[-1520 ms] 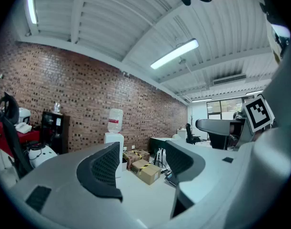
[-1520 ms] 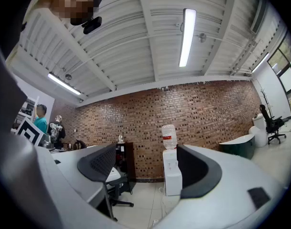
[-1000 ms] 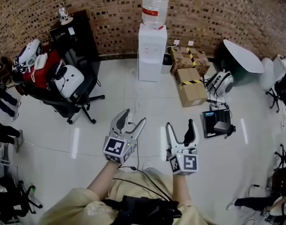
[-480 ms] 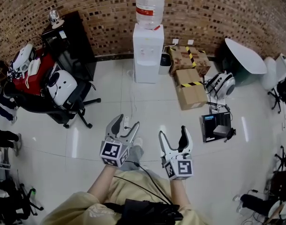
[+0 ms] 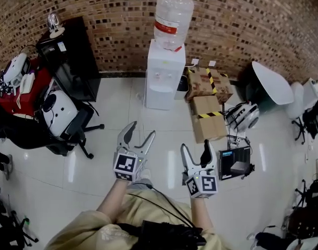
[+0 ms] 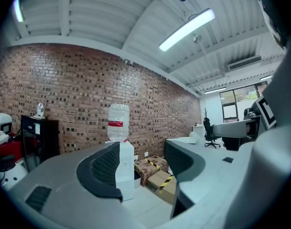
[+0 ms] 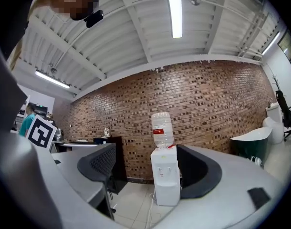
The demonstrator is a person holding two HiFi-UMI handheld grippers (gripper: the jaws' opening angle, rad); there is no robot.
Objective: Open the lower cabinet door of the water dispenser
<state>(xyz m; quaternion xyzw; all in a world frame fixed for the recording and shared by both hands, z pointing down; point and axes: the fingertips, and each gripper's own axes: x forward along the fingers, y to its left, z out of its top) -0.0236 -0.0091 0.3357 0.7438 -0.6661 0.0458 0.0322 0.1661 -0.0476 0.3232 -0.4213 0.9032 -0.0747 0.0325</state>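
The left gripper point(image 5: 142, 131) and right gripper point(image 5: 195, 146) are hovering with fingers spread apart and empty, pointing at the water dispenser point(image 5: 164, 77) at twelve o'clock.

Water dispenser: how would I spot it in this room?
Look along the brick wall at the far side. About midway, between a black cabinet and taped cardboard boxes, stands the white water dispenser. It alone carries an upturned clear bottle with a red label.
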